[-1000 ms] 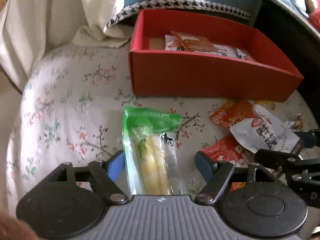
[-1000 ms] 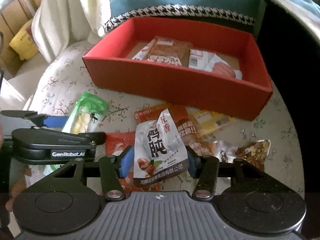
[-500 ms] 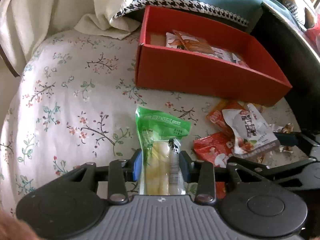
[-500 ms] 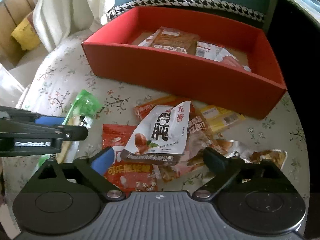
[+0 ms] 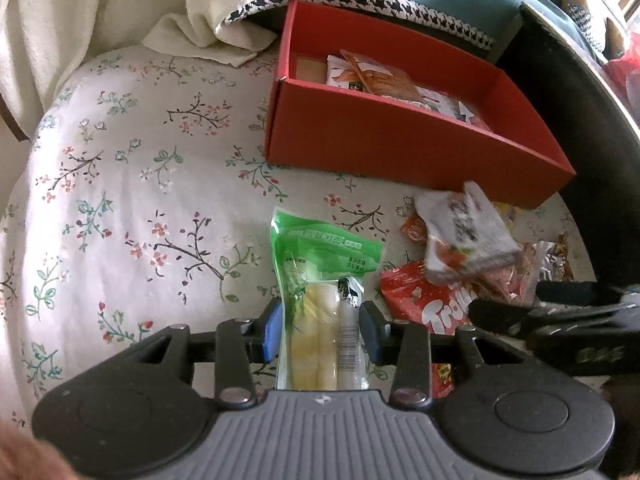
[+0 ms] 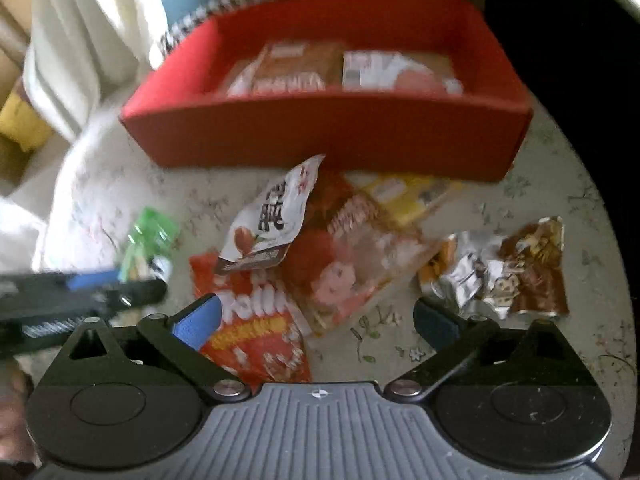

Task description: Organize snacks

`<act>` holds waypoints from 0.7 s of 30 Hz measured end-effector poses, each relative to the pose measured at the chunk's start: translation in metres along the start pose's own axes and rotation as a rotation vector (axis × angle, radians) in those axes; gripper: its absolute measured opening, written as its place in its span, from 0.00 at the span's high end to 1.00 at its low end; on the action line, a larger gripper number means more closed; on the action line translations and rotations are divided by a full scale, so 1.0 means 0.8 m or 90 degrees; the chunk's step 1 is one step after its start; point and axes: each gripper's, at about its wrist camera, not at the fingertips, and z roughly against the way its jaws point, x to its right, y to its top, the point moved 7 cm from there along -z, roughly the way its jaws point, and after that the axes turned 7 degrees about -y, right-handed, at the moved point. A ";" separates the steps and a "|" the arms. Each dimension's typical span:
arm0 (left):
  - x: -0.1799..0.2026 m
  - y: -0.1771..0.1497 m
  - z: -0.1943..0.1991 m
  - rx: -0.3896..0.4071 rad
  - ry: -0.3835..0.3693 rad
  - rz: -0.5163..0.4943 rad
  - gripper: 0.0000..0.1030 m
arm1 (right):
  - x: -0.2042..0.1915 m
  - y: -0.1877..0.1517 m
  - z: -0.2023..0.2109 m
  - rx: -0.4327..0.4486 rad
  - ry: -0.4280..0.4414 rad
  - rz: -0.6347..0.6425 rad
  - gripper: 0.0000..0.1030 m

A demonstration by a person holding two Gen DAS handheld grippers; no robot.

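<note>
The left hand-held gripper [image 5: 320, 330] has just closed on the green-topped clear packet of pale sticks [image 5: 322, 308]; the right hand-held gripper [image 6: 316, 320] gapes wide, holding nothing.

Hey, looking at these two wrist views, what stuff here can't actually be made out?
- Left wrist view: the lower end of the green packet, held in the left gripper, is hidden by the gripper body.
- Left wrist view: the white pouch is motion-blurred, its print unreadable.
- Right wrist view: the packets in the red box are too blurred to identify.
- Right wrist view: the open right gripper hides the red bag's lower edge.
</note>
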 end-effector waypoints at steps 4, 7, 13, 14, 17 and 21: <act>0.000 -0.001 0.001 -0.001 -0.005 0.004 0.66 | -0.016 0.020 0.018 0.026 -0.025 0.012 0.00; 0.000 -0.002 0.001 -0.002 -0.005 0.003 0.66 | -0.039 0.047 0.012 0.036 -0.059 0.034 0.01; -0.002 -0.001 0.001 -0.005 -0.011 0.009 0.66 | -0.060 0.071 -0.030 -0.026 -0.079 0.033 0.18; -0.002 -0.001 0.001 -0.006 -0.011 0.008 0.66 | -0.063 0.072 -0.040 -0.038 -0.089 0.033 0.20; -0.002 0.000 0.001 -0.008 -0.011 0.008 0.66 | -0.075 0.071 -0.051 -0.029 -0.128 0.073 0.23; 0.000 -0.002 -0.001 -0.014 -0.003 -0.005 0.65 | -0.091 0.064 -0.057 -0.004 -0.186 0.170 0.28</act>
